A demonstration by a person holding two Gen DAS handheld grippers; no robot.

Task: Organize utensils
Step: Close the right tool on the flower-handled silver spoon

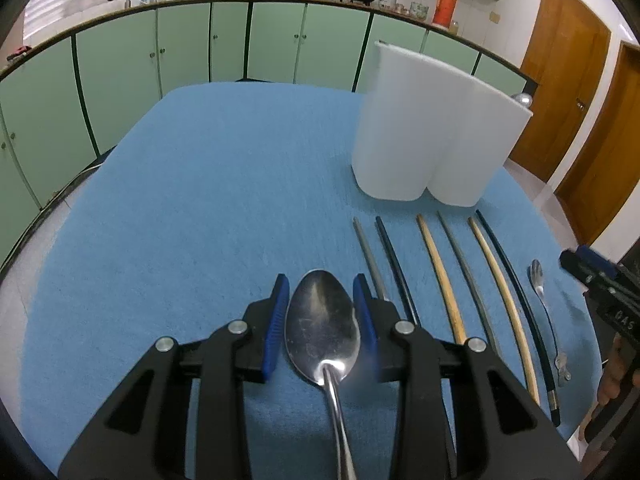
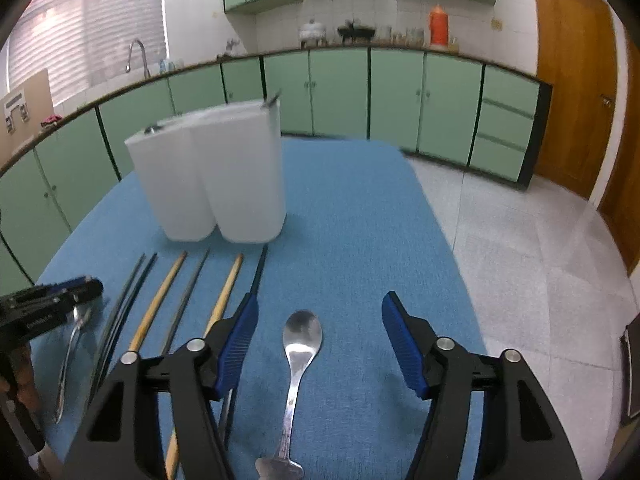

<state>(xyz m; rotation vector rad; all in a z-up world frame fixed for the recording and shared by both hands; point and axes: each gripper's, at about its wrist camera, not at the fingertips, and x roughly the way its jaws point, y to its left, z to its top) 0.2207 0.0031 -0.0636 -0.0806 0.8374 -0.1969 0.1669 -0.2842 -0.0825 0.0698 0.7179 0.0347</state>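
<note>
We have the left gripper (image 1: 320, 316) closed around the bowl of the large spoon (image 1: 322, 328), its blue pads touching both edges; the spoon lies on the blue cloth (image 1: 200, 208). The right gripper (image 2: 320, 344) stands wide open and empty over the small spoon (image 2: 300, 344). To do this well, we should keep the grip centred, lift straight, and bring the spoon to the white holder (image 1: 424, 140) without disturbing the chopsticks (image 1: 440, 276) beside it.
</note>
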